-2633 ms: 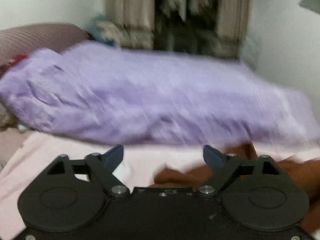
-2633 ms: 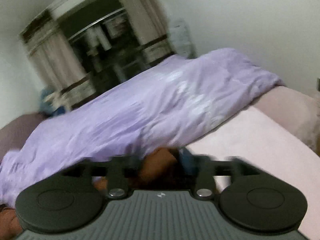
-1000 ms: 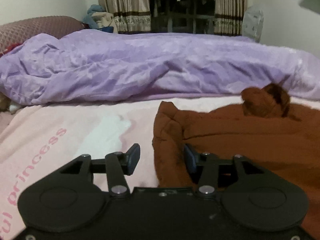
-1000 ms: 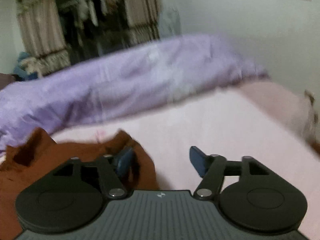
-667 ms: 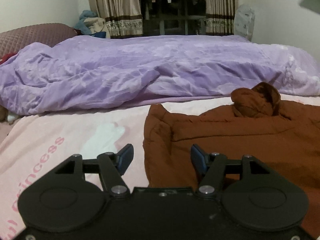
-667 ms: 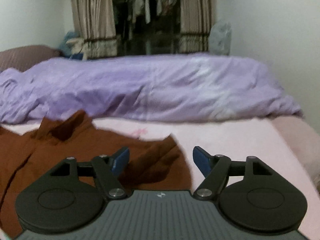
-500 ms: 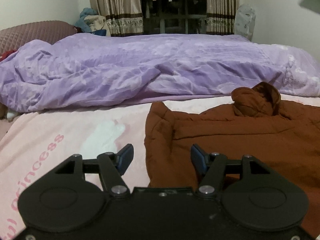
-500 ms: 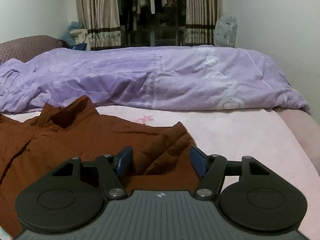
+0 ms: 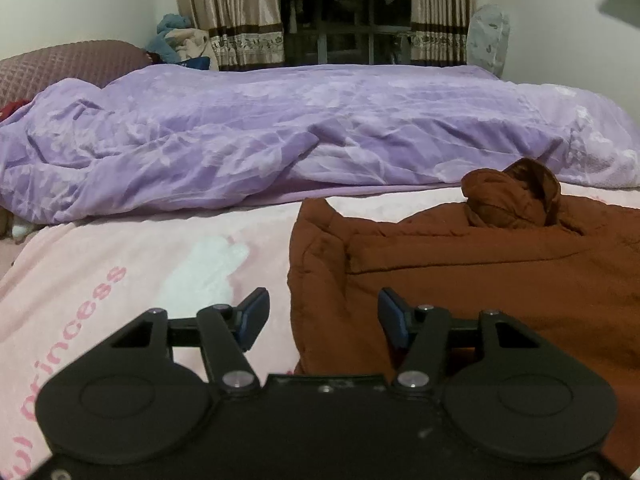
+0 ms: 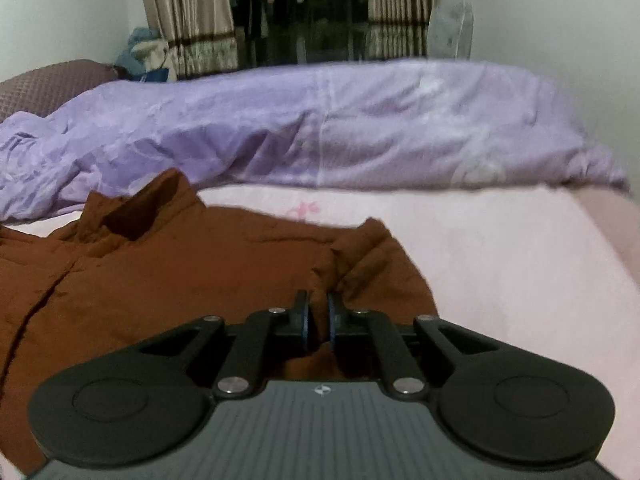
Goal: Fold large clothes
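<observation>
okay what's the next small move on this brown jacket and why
Probably close the left gripper on the brown jacket: its jaws stand open astride the left edge, while the right gripper is shut on the right-hand fabric. Then both sides can lift.

Left gripper [image 9: 322, 314]: matte black body, two round raised discs at the sides, angled black link arms with triangular cut-outs, silver screws at the pivots, blue pads on the fingertips [image 9: 253, 313]. Right gripper [image 10: 317, 320]: same black discs and link arms, silver pivot screws, blue pads, but a grey ribbed centre plate bearing a small white emblem.
</observation>
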Demonstrator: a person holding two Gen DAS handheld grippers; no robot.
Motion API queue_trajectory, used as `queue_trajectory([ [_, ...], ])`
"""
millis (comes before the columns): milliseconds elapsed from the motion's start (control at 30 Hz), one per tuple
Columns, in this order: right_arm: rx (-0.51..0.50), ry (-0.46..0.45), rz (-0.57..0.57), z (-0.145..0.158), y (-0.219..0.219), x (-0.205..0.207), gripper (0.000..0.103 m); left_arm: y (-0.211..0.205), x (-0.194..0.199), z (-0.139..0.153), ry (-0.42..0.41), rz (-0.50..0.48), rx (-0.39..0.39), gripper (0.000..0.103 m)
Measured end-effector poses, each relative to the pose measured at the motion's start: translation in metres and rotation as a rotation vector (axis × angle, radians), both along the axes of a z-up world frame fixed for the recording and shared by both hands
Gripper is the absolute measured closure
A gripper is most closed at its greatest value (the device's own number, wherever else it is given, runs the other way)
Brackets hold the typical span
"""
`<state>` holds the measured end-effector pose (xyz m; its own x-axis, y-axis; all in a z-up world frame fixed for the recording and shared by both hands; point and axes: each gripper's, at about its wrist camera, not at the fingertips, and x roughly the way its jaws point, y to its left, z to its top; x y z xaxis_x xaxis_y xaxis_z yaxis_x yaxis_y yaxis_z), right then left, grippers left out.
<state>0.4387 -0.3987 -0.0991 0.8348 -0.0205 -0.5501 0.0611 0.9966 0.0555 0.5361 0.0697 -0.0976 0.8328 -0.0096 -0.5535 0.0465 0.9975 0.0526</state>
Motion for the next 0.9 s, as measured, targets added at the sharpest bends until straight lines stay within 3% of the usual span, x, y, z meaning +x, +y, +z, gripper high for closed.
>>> queue_trajectory([
  [67, -0.011, -0.07, -0.045, 0.011, 0.001, -0.006, 0.096, 0.001, 0.001, 0.001, 0.002, 0.013, -0.006, 0.045],
  [167, 0.056, -0.188, -0.135, 0.031, -0.008, -0.015, 0.096, 0.005, 0.002, 0.001, 0.001, 0.03, -0.029, 0.047],
  [267, 0.101, -0.235, -0.211, 0.04, -0.021, -0.011, 0.096, 0.006, 0.003, 0.002, -0.011, 0.041, -0.039, 0.047],
  [400, 0.103, -0.159, -0.279, 0.013, -0.034, 0.018, 0.098, 0.001, 0.006, 0.001, -0.016, 0.04, -0.013, 0.047],
  [533, 0.121, -0.003, -0.232, -0.032, -0.034, 0.048, 0.096, -0.002, 0.011, -0.005, 0.003, 0.036, 0.015, 0.048],
  [600, 0.167, -0.004, -0.219, -0.032, -0.038, 0.046, 0.084, -0.004, 0.011, -0.007, 0.015, 0.02, 0.027, 0.037],
  [667, 0.201, -0.039, -0.193, -0.021, -0.044, 0.038, 0.057, -0.004, 0.008, -0.003, 0.009, 0.0, 0.032, 0.027],
  [700, 0.21, -0.058, -0.172, -0.016, -0.047, 0.031, 0.024, -0.003, 0.007, -0.001, 0.011, -0.02, 0.02, 0.015],
  [733, 0.204, -0.079, -0.17, -0.01, -0.05, 0.025, 0.001, -0.003, 0.006, 0.001, 0.018, -0.036, 0.009, 0.002],
  [800, 0.181, -0.1, -0.185, -0.001, -0.055, 0.011, 0.0, -0.001, 0.0, 0.005, 0.037, -0.032, -0.002, 0.0],
  [900, 0.2, -0.018, -0.142, 0.001, -0.063, -0.002, 0.0, 0.01, -0.02, 0.006, 0.076, -0.088, -0.066, 0.0],
])
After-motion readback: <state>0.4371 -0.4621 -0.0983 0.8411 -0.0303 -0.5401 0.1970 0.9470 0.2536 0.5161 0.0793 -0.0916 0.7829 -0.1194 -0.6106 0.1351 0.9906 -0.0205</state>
